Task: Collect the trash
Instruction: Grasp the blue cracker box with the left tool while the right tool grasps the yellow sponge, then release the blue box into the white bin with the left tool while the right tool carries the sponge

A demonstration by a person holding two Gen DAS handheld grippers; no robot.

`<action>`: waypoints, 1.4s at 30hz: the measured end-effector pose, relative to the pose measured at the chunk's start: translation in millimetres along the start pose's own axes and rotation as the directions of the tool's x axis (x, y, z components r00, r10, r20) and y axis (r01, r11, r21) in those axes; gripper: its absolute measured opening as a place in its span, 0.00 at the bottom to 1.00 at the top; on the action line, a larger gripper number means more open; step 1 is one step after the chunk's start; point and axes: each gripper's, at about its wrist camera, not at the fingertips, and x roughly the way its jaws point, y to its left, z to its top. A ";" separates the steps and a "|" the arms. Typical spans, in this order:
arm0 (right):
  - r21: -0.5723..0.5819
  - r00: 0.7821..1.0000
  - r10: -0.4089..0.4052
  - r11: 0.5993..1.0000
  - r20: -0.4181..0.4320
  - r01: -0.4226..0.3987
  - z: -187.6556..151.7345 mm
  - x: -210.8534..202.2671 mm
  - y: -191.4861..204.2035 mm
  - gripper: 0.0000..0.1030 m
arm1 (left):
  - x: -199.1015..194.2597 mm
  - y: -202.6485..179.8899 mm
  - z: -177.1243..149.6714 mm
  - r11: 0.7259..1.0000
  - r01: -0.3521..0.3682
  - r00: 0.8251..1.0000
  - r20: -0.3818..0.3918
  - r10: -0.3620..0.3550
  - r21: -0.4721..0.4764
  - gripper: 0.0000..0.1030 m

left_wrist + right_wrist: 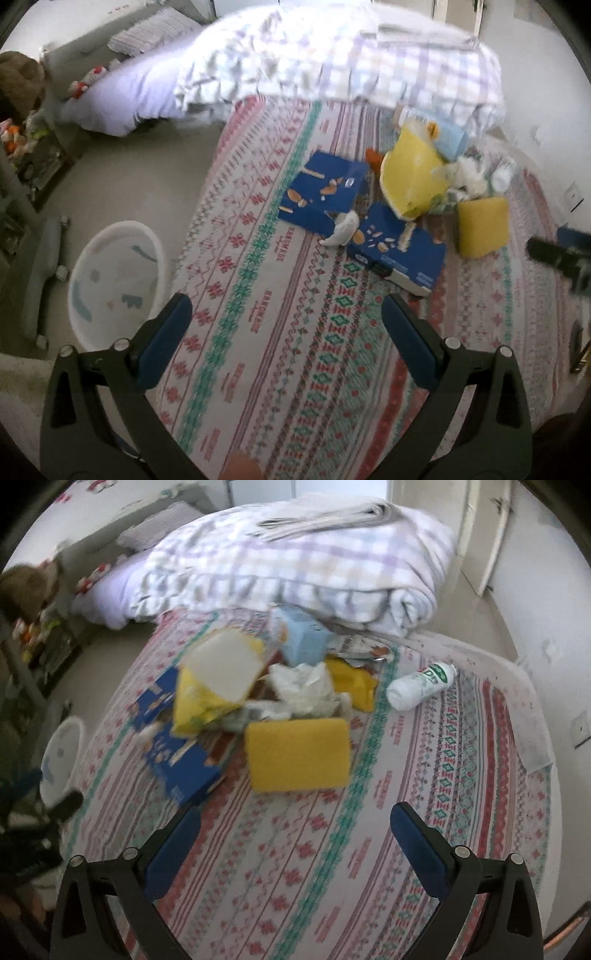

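bedroom clutter sat on a patterned bedspread point(280, 295) with red and green woven bands, and a folded checked quilt point(295, 572) lay heaped at the far end of it. on the floor to the left of the bed stood a white basket point(114, 280), upright and open.

the trash was gathered in a loose pile toward the far right of the bedspread. two blue boxes lay flat, the farther blue box point(323, 192) and the nearer blue box point(399, 251), with a crumpled white tissue point(343, 230) between them, touching both. a yellow bag point(410, 177) rose tilted behind the boxes. a yellow sponge point(297, 755) lay on the near side of the pile, just beside the nearer blue box. behind it sat crumpled clear plastic point(303, 686), a light blue carton point(301, 637) and some torn printed wrappers point(358, 648). a white bottle point(421, 685) with a green label lay on its side, to the right of the pile and apart from it.

the left gripper point(286, 336) hung above bare bedspread on the near side of the boxes, its blue-padded jaws spread wide and holding nothing. the right gripper point(295, 845) hung likewise, jaws wide apart and empty, near the sponge but not touching it. both views were somewhat blurred.
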 end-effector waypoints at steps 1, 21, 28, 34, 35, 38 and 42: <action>0.014 1.000 0.004 1.000 -0.007 -0.004 3.5 4.1 -3.1 0.99 | 6.7 -0.3 3.0 1.000 0.000 1.000 -0.018 0.000 -0.007 0.99; 0.406 0.990 0.118 0.911 -0.083 -0.075 43.7 88.3 -37.1 0.94 | 80.9 -2.1 75.1 0.983 0.146 0.989 0.039 -0.142 -0.112 0.98; 0.446 0.981 0.170 0.888 -0.089 -0.113 44.6 106.9 -39.8 0.79 | 102.4 -7.3 79.7 0.982 0.187 0.982 0.016 -0.187 -0.019 0.77; 0.422 0.975 0.208 0.893 -0.080 -0.156 41.3 101.6 -39.6 0.66 | 102.0 0.1 73.5 0.969 0.239 0.971 0.015 -0.238 -0.066 0.67; 0.425 0.973 0.218 0.890 -0.076 -0.166 40.6 99.0 -40.1 0.65 | 100.4 0.4 72.4 0.969 0.240 0.971 0.016 -0.240 -0.066 0.66; 0.424 0.967 0.249 0.882 -0.056 -0.203 38.0 87.6 -41.1 0.64 | 91.6 0.6 68.3 0.971 0.231 0.973 0.022 -0.230 -0.053 0.66; 0.374 0.974 0.226 0.906 -0.029 -0.199 40.7 65.8 -33.7 0.64 | 76.8 5.3 65.5 0.974 0.223 0.975 0.030 -0.221 -0.052 0.65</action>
